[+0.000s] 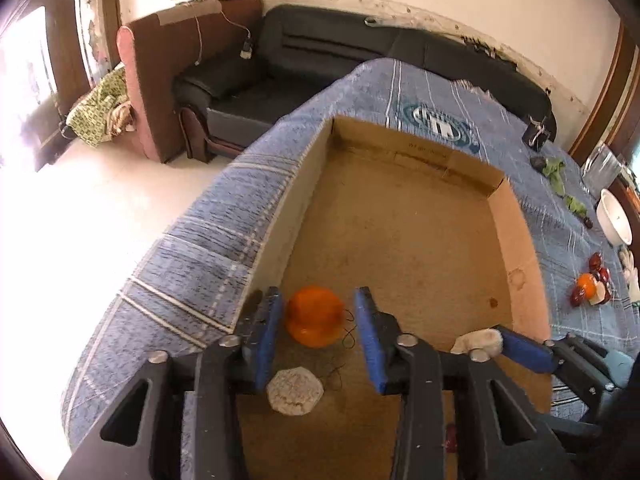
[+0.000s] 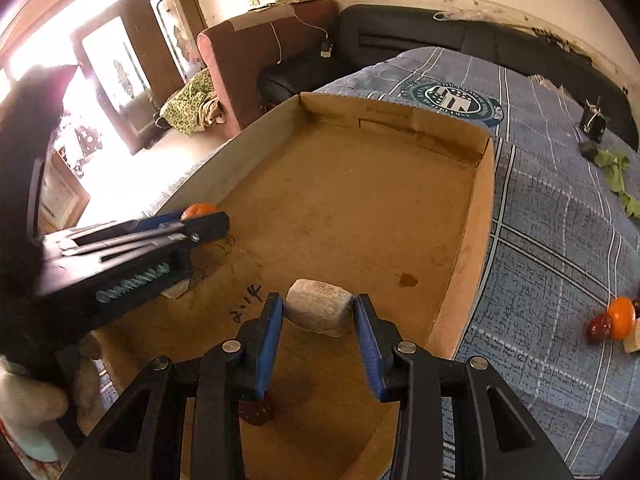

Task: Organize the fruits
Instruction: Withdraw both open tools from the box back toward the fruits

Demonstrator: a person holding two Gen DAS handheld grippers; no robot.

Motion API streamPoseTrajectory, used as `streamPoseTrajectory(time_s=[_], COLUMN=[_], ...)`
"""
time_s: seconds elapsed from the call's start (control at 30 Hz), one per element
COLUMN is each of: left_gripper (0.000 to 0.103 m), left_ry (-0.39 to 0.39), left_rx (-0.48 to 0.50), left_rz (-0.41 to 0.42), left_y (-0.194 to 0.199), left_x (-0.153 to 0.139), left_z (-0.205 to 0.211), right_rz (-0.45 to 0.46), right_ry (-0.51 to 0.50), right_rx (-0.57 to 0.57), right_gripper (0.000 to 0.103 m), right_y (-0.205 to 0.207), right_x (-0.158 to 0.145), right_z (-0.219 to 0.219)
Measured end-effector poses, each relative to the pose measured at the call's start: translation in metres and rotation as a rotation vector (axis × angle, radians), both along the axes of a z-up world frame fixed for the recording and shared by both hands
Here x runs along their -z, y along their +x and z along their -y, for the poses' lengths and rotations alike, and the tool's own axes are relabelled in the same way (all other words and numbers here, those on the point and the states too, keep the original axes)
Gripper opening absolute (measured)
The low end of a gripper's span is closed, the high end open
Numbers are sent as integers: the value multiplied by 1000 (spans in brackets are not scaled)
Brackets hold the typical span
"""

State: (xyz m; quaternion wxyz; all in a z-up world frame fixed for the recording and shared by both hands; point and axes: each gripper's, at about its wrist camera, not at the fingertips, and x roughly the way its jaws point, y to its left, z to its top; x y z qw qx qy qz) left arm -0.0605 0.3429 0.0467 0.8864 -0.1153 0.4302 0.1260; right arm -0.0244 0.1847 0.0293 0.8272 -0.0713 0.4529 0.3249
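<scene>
Shallow cardboard tray (image 1: 400, 216) sits on a blue plaid cloth (image 1: 224, 216) w/ a round crest print (image 2: 452, 100) just past the tray's far wall; what carries the cloth can't be told.

Left hand-held gripper (image 1: 318, 316) hangs over the tray's near-left corner, jaws wide apart, holding nothing. An orange fruit (image 1: 316, 316) lies on the tray floor between its blue pads, w/ a gap on the right side; left side too close to call. A pale round piece (image 1: 294, 390) lies nearer the camera, under the same gripper.

Right hand-held gripper (image 2: 319, 312) is over the tray's near edge, pads either side of a pale cut chunk (image 2: 320, 312); both pads look to be touching it, grip strength can't be told. A dark red fruit (image 2: 256, 410) lies beneath it on the tray floor.

Outside the tray, to its right on the cloth: a small heap of an orange, red fruits and a pale piece (image 1: 592, 286), green leaves (image 1: 556, 174), a white bowl (image 1: 614, 218).

Room beyond the tray's far side: black leather sofa (image 1: 320, 52) along a white wall, brown armchair (image 1: 176, 80) w/ a green patterned cloth (image 1: 98, 112) beside it, bright glazed wooden doors (image 2: 120, 68), pale floor.
</scene>
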Motion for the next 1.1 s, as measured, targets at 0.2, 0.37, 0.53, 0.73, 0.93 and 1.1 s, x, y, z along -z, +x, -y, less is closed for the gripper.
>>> streamPoseTrajectory(time_s=[0.2, 0.37, 0.53, 0.73, 0.93, 1.1], left_gripper=[58, 66, 71, 71, 72, 73], left_ry=[33, 93, 126, 152, 175, 149], left_rx=[-54, -61, 3, 84, 139, 173], left_rz=[96, 153, 185, 189, 179, 169], left_y=[-29, -51, -58, -54, -50, -45], left_x=[-33, -55, -66, -72, -74, -73], left_z=[0, 18, 52, 89, 116, 131], right_rz=[33, 57, 38, 34, 27, 33], right_ry=[43, 92, 150, 184, 202, 183], right_rx=[5, 59, 155, 255, 348, 449], right_gripper=[52, 56, 59, 63, 64, 63], right_y=[-12, -25, -36, -45, -45, -44], right_x=[-16, -30, -35, -38, -35, -31], right_z=[10, 42, 88, 139, 189, 246])
